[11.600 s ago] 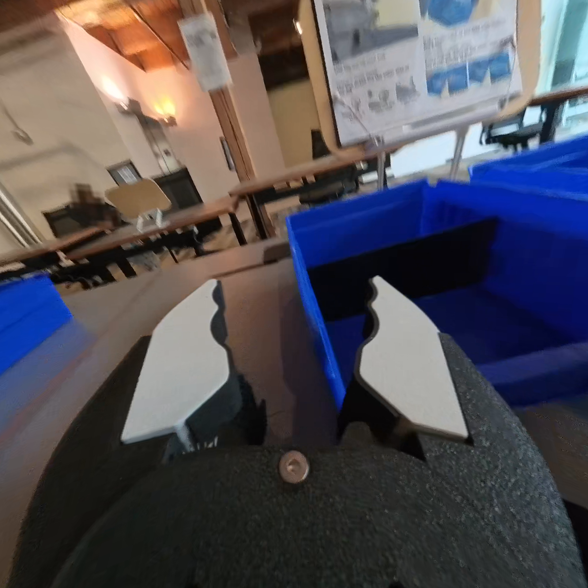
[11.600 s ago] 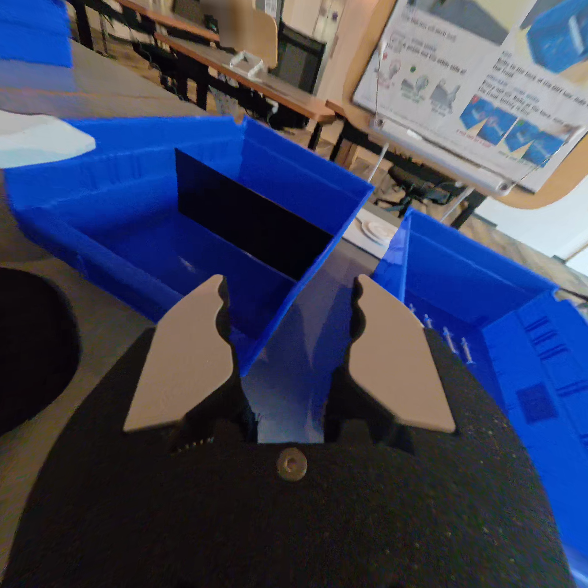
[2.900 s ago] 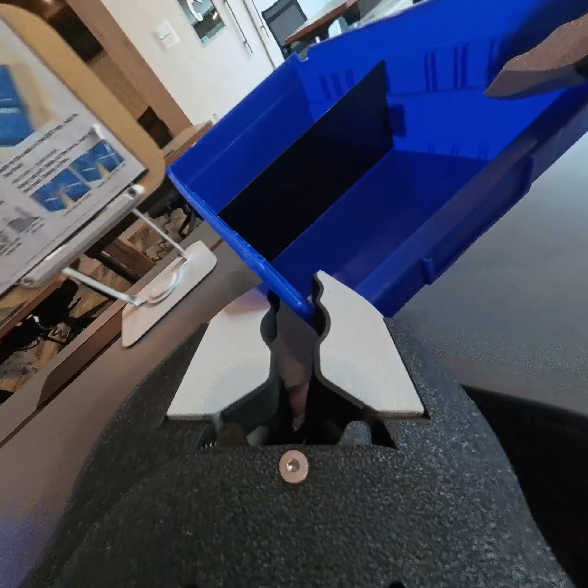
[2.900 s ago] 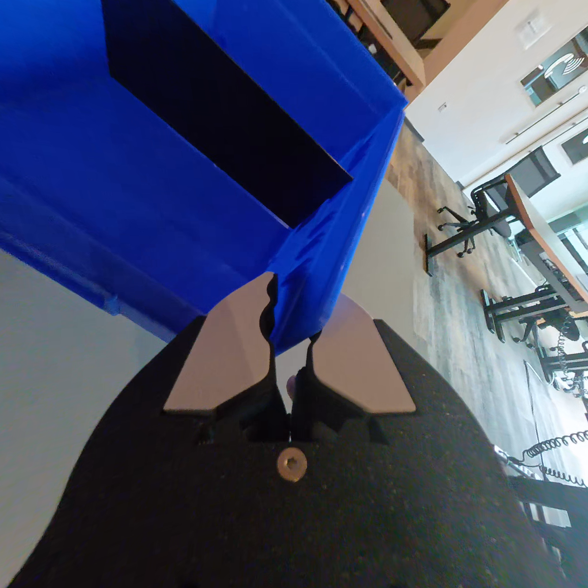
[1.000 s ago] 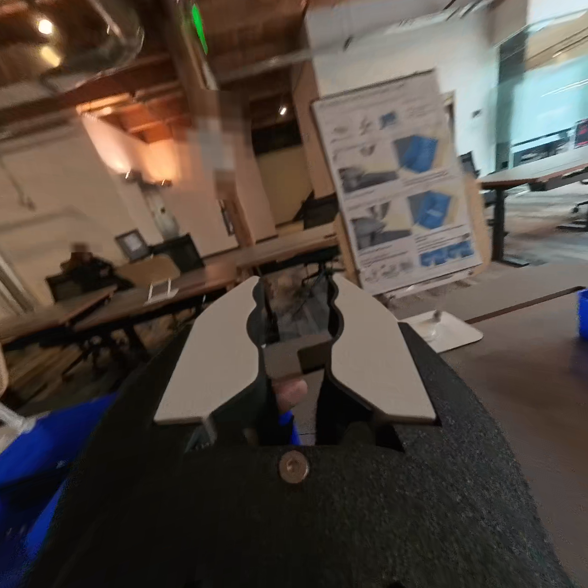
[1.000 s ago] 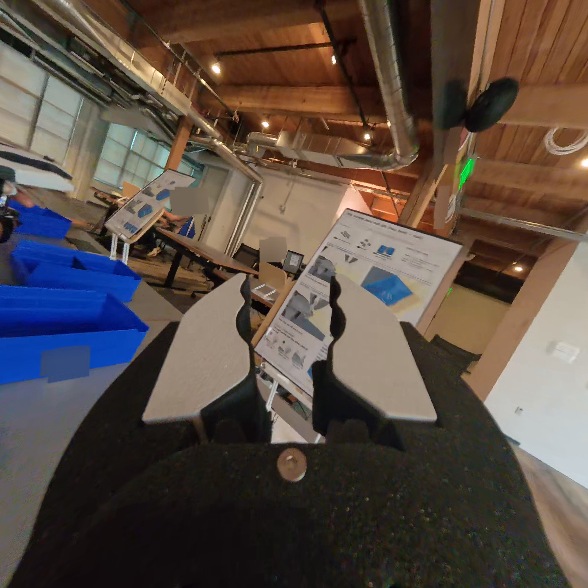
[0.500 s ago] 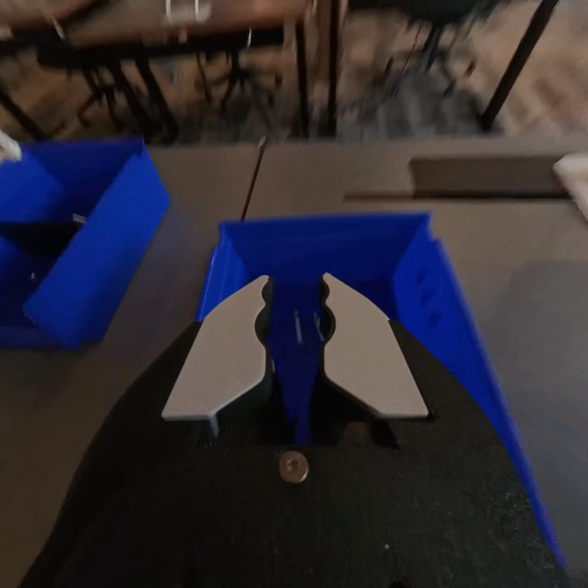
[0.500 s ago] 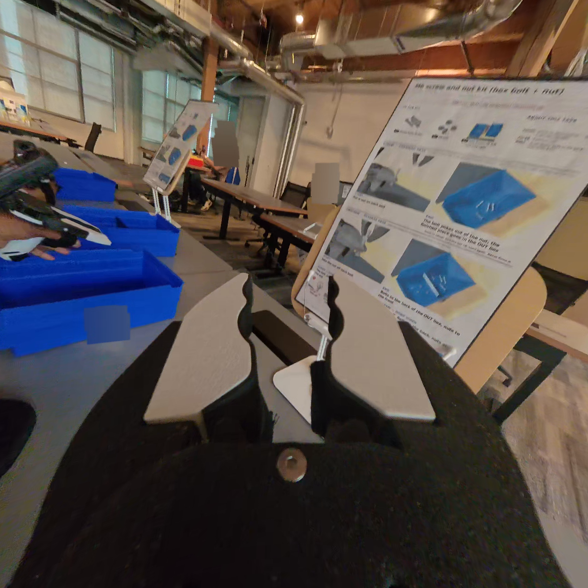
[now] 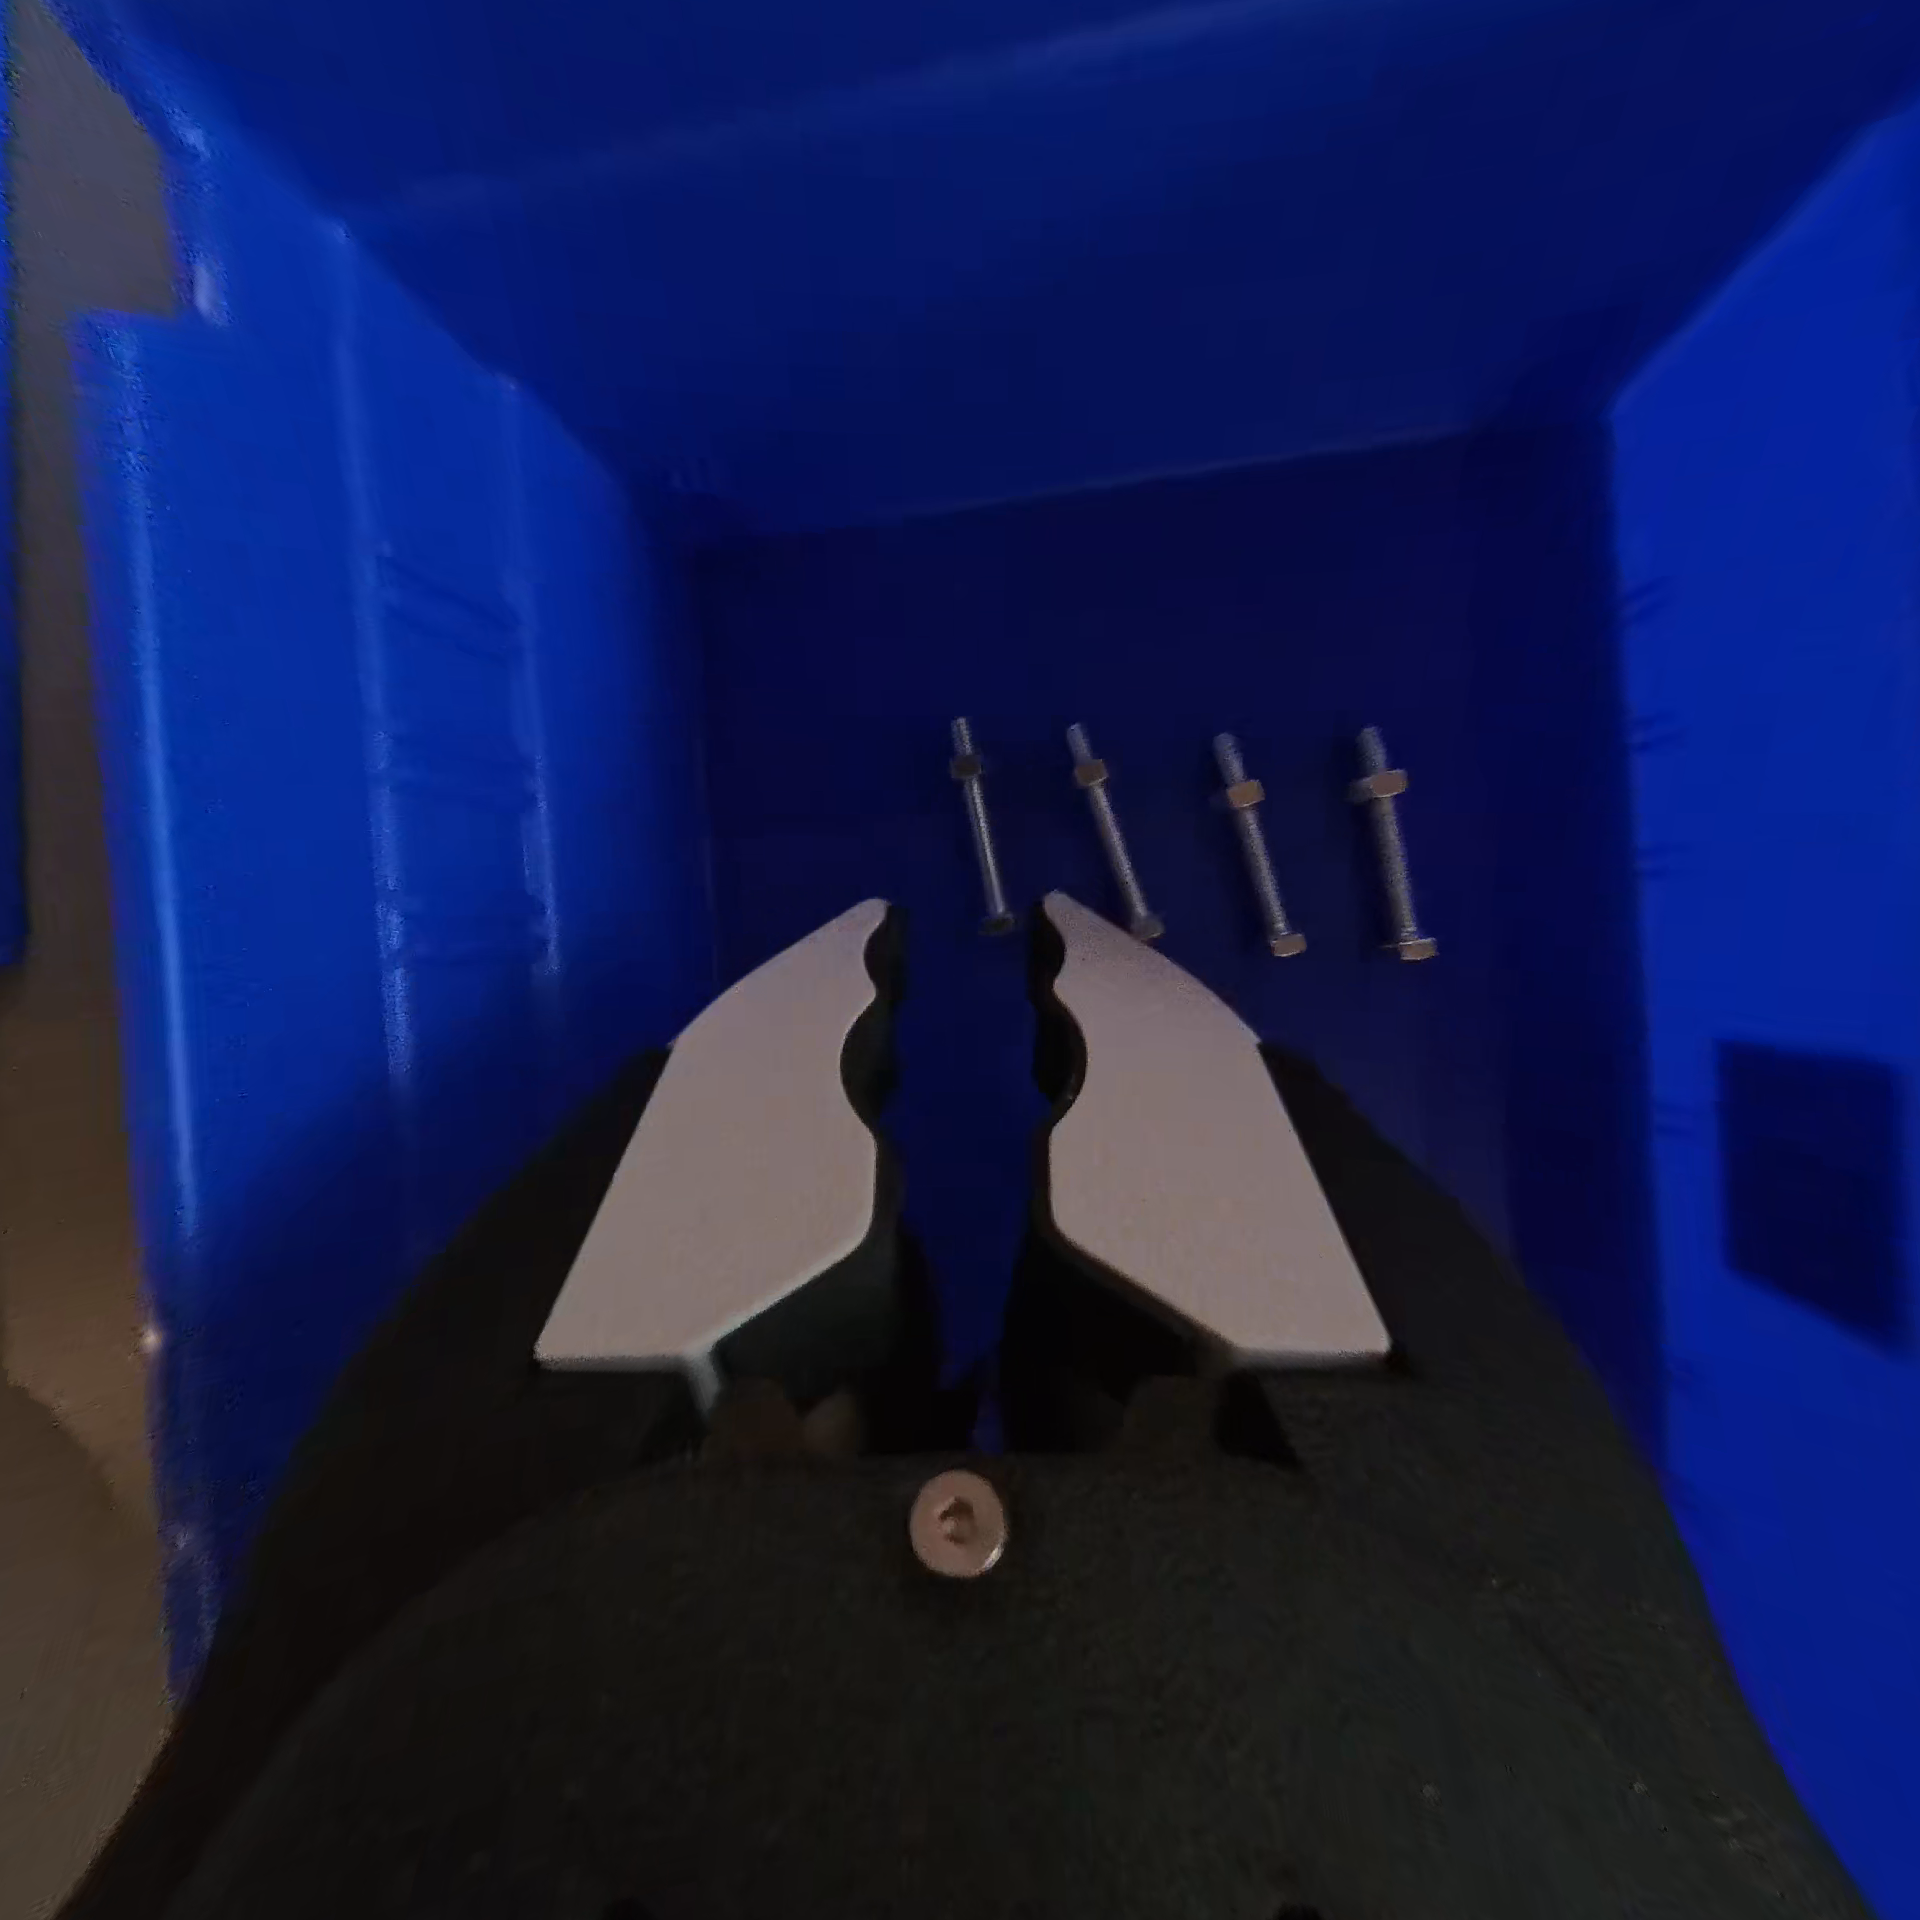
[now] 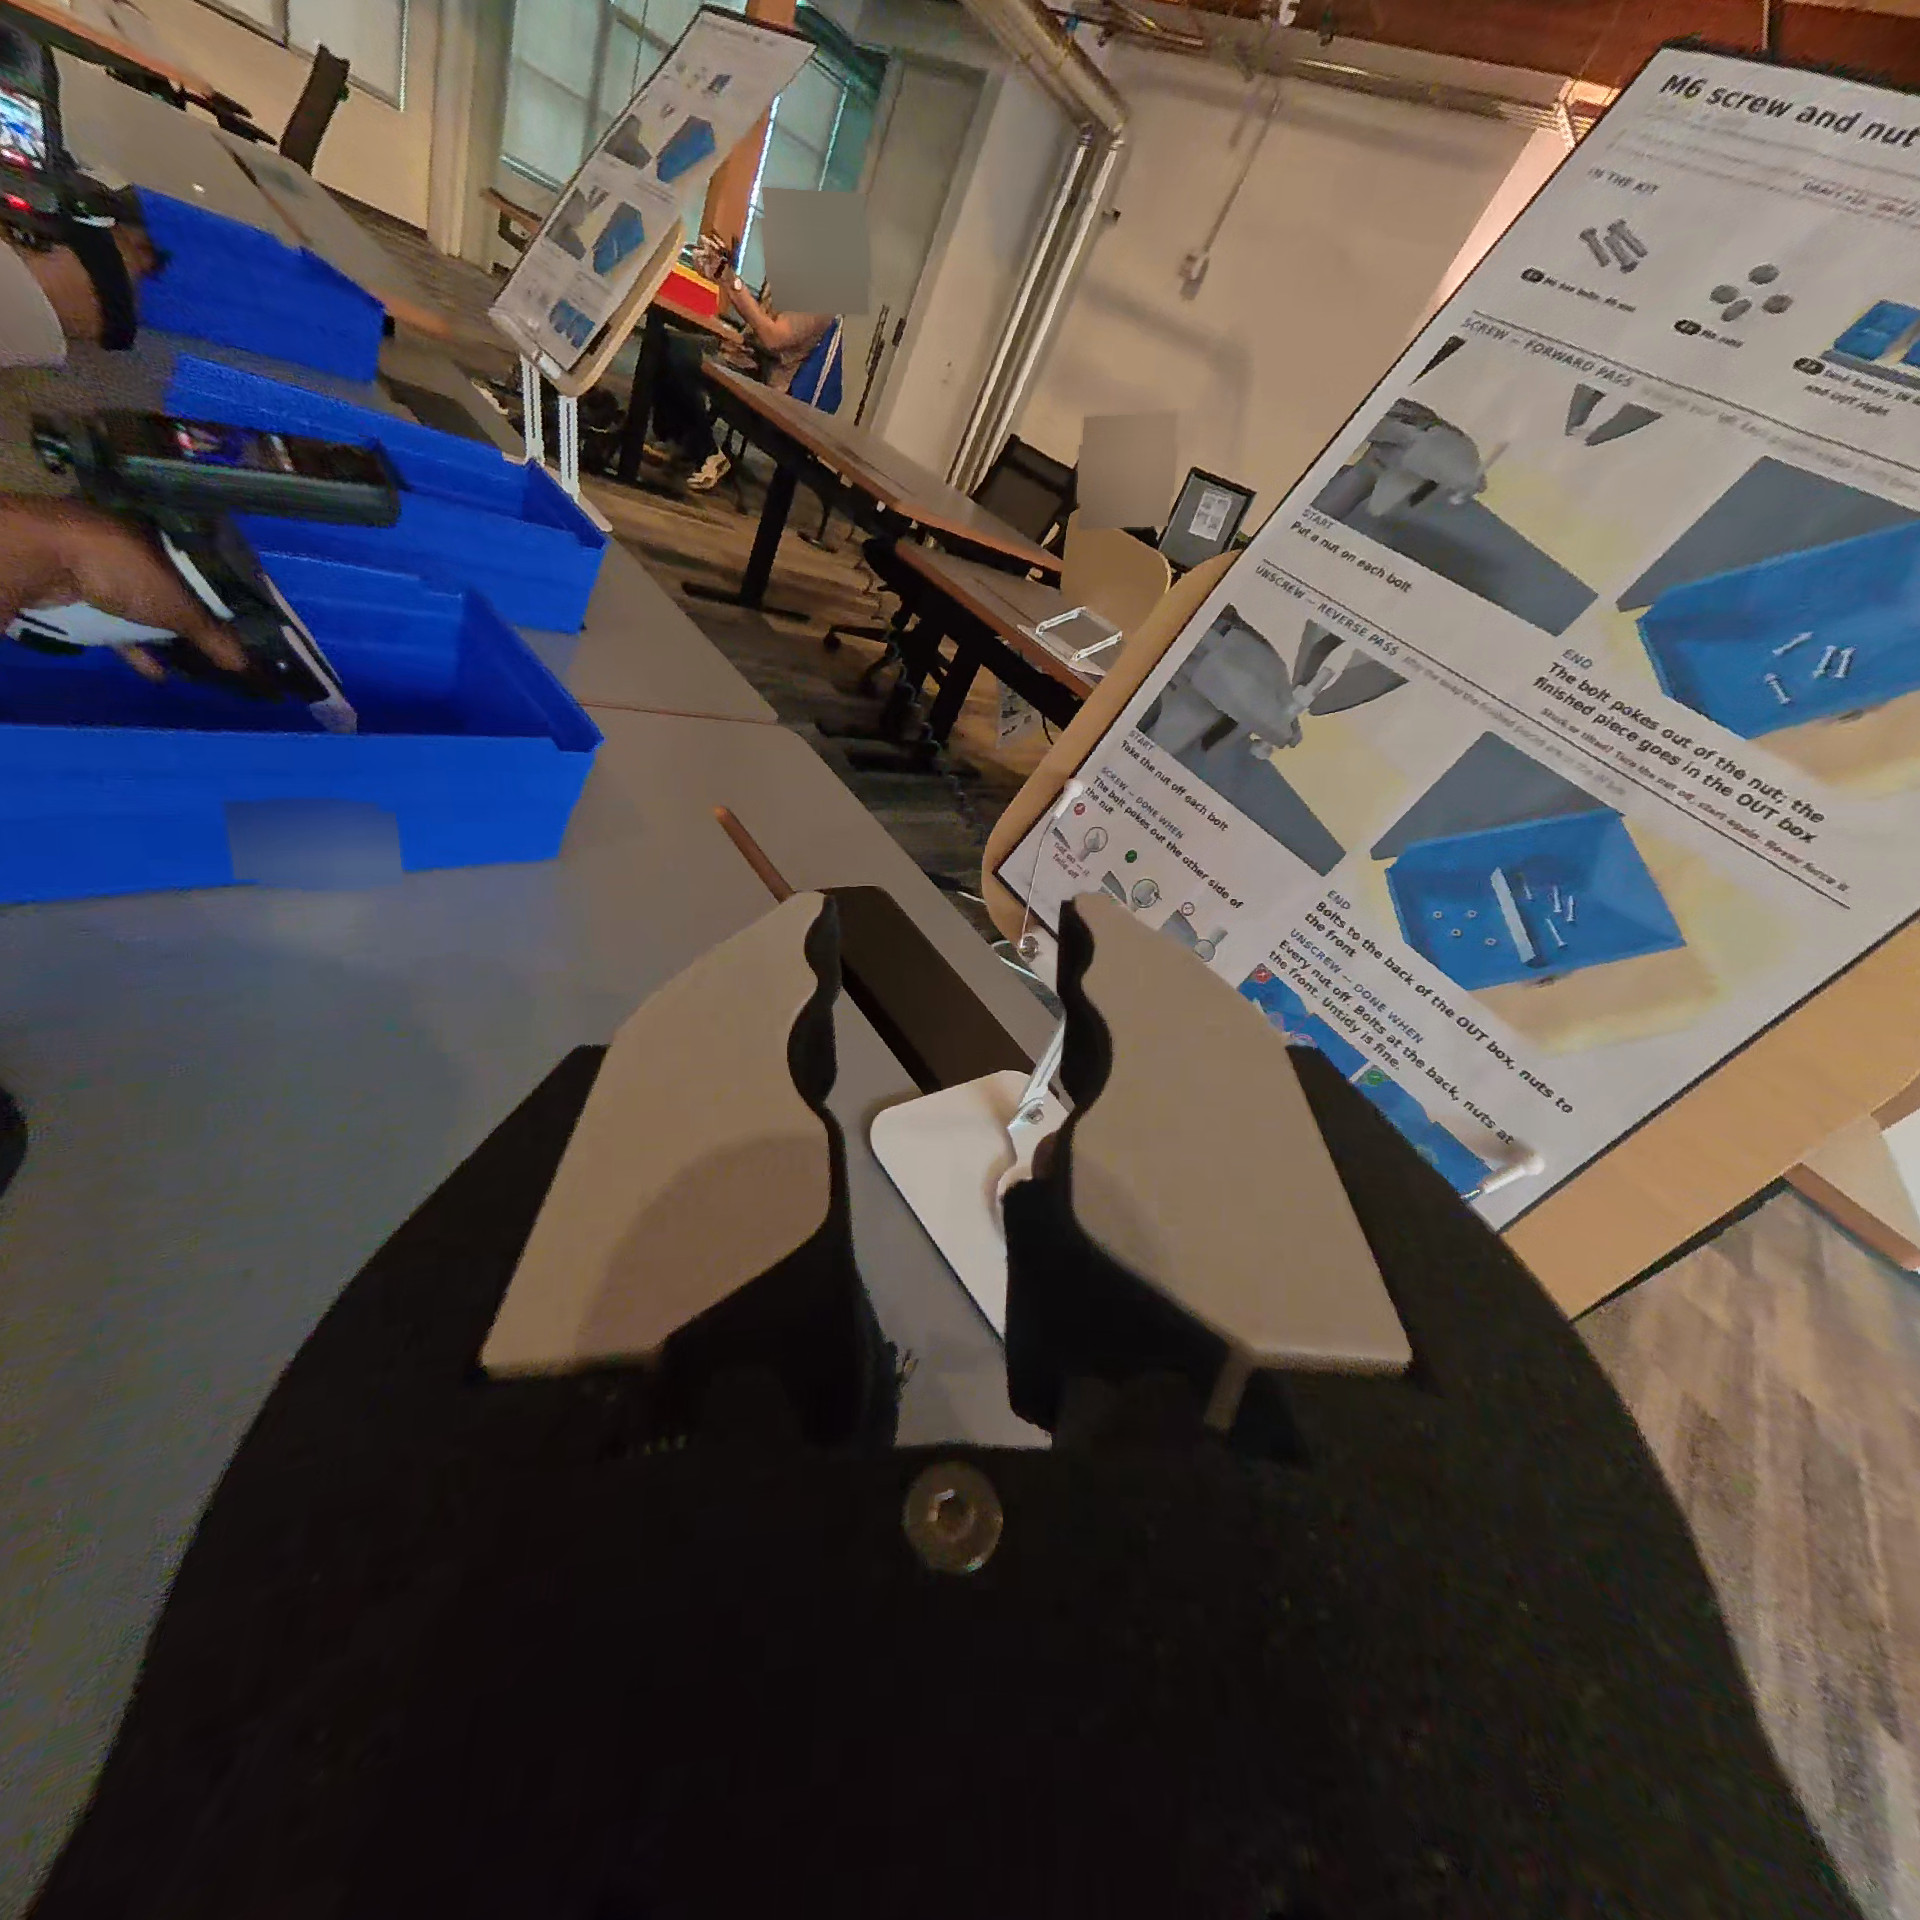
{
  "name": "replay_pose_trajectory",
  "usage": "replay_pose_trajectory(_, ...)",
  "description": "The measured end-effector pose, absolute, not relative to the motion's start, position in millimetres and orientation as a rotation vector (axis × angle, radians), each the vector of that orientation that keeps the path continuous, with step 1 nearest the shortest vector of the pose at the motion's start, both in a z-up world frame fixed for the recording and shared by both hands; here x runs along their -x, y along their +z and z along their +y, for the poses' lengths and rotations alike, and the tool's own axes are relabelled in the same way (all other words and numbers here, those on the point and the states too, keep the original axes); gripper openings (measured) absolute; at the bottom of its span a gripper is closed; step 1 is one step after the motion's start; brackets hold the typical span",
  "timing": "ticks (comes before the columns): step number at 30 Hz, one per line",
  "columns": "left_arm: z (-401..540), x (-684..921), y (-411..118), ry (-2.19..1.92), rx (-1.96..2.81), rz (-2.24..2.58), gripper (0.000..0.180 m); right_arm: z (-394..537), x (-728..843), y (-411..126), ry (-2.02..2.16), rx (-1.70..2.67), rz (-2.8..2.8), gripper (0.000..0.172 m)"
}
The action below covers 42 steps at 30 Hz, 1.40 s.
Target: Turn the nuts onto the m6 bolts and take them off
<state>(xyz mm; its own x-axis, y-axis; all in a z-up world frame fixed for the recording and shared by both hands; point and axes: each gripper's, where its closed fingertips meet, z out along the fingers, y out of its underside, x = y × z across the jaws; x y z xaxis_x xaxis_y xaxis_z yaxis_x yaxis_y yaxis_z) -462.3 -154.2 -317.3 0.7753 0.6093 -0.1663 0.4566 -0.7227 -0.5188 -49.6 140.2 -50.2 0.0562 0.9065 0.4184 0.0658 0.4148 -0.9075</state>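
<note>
Both claws are seen with a gap between their fingers, and nothing is pinched by either one. Left claw (image 9: 961, 920) is pointed down into a blue bin (image 9: 395, 727), and only the bin's dark floor is seen between its gray fingers (image 9: 748, 1143). Four bolts (image 9: 1184, 836) are laid in a row on the bin floor, just past the fingertips and off to the right of them. Each bolt is fitted with a nut (image 9: 1242, 798) near its far end, and each head is turned toward the claw. The first bolt (image 9: 982, 831) is found just ahead of the gap, close to the right fingertip, but it is not touched by the fingers. The second bolt (image 9: 1114, 836) has its head just beside the right fingertip, and whether it is touched cannot be told. The other two are placed farther to the right. Right claw (image 10: 940, 914) is held above a gray table (image 10: 312, 1091), well away from the bolts. Past its fingertips a white stand foot (image 10: 935, 1153) is seen, and a big poster (image 10: 1507, 623) is propped up ahead and to the right. Far off to its left, the left claw is seen again, held by a hand (image 10: 94, 582) and dipped into the blue bin (image 10: 416, 769), with more blue bins (image 10: 312, 301) lined up behind it.
</note>
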Motion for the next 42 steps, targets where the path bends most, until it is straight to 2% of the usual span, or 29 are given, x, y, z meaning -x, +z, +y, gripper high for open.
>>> replay_pose_trajectory(3, -159, 466, -323, 0.480, 2.515, -0.820, 0.019, 140, 51, -52, 0.853, 0.969, -1.371, 0.039)
replay_pose_trajectory(13, -170, 480, -325, 0.680, 2.415, -1.036, 0.020, 140, 46, -46, 0.873, 0.959, -1.348, 0.040)
replay_pose_trajectory(21, -170, 492, -297, 0.896, 2.111, -1.191, 0.019, 133, 48, -44, 0.892, 0.946, -1.353, 0.040)
replay_pose_trajectory(26, -157, 485, -303, 0.785, 2.217, -1.108, 0.008, 132, 45, -44, 0.886, 0.941, -1.365, 0.041)
replay_pose_trajectory(29, -140, 470, -316, 0.433, 2.229, -1.080, 0.002, 135, 42, -42, 0.895, 0.944, -1.354, 0.041)
replay_pose_trajectory(31, -138, 469, -318, 0.365, 2.244, -1.049, 0.004, 137, 40, -43, 0.893, 0.949, -1.351, 0.041)
replay_pose_trajectory(33, -142, 468, -320, 0.369, 2.315, -1.007, 0.024, 139, 40, -43, 0.881, 0.953, -1.350, 0.041)
replay_pose_trajectory(34, -143, 467, -320, 0.370, 2.347, -0.988, 0.028, 140, 40, -43, 0.877, 0.954, -1.350, 0.041)
replay_pose_trajectory(39, -143, 472, -324, 0.348, 2.368, -0.972, 0.020, 141, 42, -47, 0.859, 0.958, -1.359, 0.041)
replay_pose_trajectory(42, -144, 472, -332, 0.333, 2.403, -0.972, 0.020, 141, 45, -51, 0.851, 0.965, -1.372, 0.041)
